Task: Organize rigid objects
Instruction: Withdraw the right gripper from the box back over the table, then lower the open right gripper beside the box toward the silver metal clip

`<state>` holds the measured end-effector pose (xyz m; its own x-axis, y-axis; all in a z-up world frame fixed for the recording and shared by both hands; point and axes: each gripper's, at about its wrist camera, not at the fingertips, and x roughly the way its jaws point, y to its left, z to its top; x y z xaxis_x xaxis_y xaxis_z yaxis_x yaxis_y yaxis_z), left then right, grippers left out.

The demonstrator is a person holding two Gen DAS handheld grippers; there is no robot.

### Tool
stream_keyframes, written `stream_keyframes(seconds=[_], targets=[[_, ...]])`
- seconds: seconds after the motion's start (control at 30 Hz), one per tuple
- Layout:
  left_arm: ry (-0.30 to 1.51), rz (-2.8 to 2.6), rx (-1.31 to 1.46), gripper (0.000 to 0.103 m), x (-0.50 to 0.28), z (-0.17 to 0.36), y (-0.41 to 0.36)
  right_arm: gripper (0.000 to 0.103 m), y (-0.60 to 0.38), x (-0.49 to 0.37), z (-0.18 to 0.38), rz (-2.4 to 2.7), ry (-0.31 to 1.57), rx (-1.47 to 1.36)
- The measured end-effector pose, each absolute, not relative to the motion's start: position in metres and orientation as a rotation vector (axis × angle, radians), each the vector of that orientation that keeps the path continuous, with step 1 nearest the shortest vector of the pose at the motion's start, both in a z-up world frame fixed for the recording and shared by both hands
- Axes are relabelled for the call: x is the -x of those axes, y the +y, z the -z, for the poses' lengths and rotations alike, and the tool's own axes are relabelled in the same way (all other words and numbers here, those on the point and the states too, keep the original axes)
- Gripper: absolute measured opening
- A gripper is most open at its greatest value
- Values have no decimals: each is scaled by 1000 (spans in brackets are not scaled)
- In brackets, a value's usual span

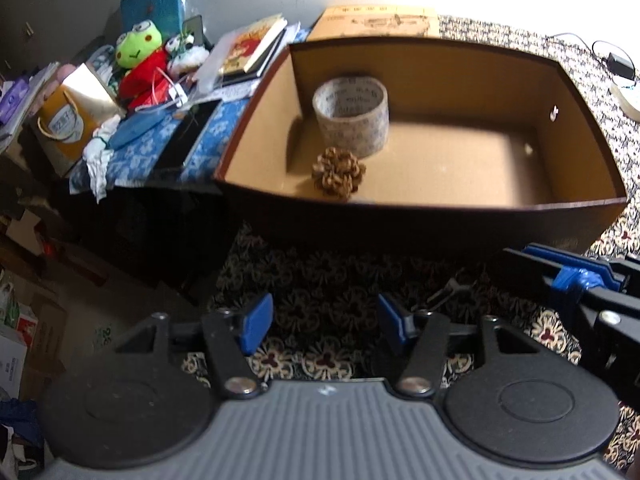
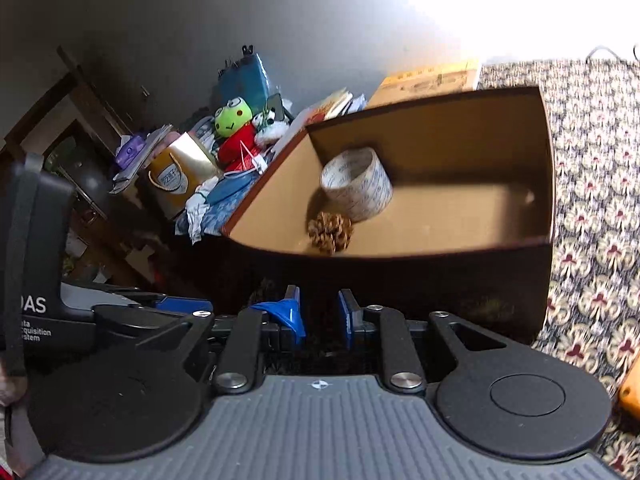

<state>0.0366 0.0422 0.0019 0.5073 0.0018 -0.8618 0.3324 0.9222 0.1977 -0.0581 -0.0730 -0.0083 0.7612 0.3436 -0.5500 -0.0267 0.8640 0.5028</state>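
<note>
- Cardboard box (image 1: 420, 200): open-topped, dark outside, tan inside; stands on the patterned cloth.
- Tape roll (image 1: 351, 114): wide, pale, printed; stands on end in the box's left rear area, near the left wall.
- Pine cone (image 1: 338, 174): brown; lies on the box floor just in front of the tape roll, by the front wall.

Item count: one open box (image 1: 420, 200), containing one tape roll (image 1: 352, 116) and one pine cone (image 1: 338, 174); one frog plush (image 1: 138, 54) at far left.
</note>
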Motion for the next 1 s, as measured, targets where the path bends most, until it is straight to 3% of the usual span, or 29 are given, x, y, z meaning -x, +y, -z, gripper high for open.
stream_keyframes(seconds=[0.4,0.8,0.9,1.0], targets=[[1057,336,-309,60,-21,31,45,2,-86,72,52,-169,785,-608],[947,533,-292,60,-26,48,38,5,-119,74,85,-120,829,-891],[951,584,-265,52,-34,52,35,6,-125,72,88,-111,826,-959],[951,632,-269,52,-37,56,30,6,-131,72,91,-100,830,-996]])
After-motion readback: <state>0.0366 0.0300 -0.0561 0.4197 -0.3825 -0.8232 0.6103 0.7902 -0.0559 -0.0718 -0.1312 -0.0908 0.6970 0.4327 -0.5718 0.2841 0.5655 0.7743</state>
